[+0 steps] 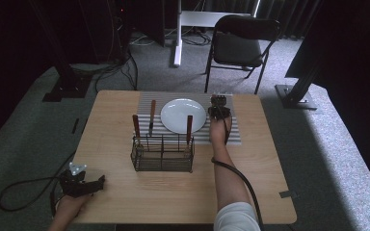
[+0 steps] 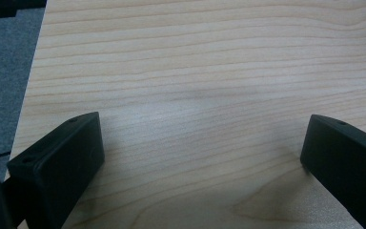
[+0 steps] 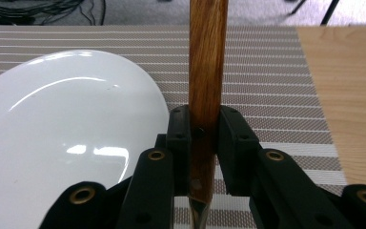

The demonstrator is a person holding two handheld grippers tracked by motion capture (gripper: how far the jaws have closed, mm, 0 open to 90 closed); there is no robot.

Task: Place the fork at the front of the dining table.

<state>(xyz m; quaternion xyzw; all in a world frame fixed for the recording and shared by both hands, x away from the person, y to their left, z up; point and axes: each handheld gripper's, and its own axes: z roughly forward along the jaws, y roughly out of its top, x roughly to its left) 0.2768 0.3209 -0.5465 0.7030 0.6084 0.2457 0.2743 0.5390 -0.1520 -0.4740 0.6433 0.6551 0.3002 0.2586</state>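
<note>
Wooden-handled cutlery [image 3: 207, 71] is clamped between the right gripper [image 3: 205, 138] jaws, held over the striped placemat [image 3: 267, 71] just right of the white plate [image 3: 66, 143], apparently for laying a place setting. More pieces stand in the wire caddy [image 1: 162, 153]; the left gripper [image 2: 200, 157] rests wide apart and empty on the worktop [image 2: 195, 57].

The wire basket [image 1: 162, 153] stands in the middle of the counter [image 1: 125, 197], and three tall handles [image 1: 189, 129] stick up from it, so a claw going straight across would bump them. Behind it, toward the far edge, the white plate [image 1: 183, 115] sits on the striped mat [image 1: 231, 137], and the right claw [image 1: 218, 107] is just beside the plate with a wooden handle [image 3: 206, 71] pinched in it. The near edge is bare wood from corner to corner, with the left claw [image 1: 84, 183] spread wide at the near left corner, and the strips along the left and right edges are free too.
</note>
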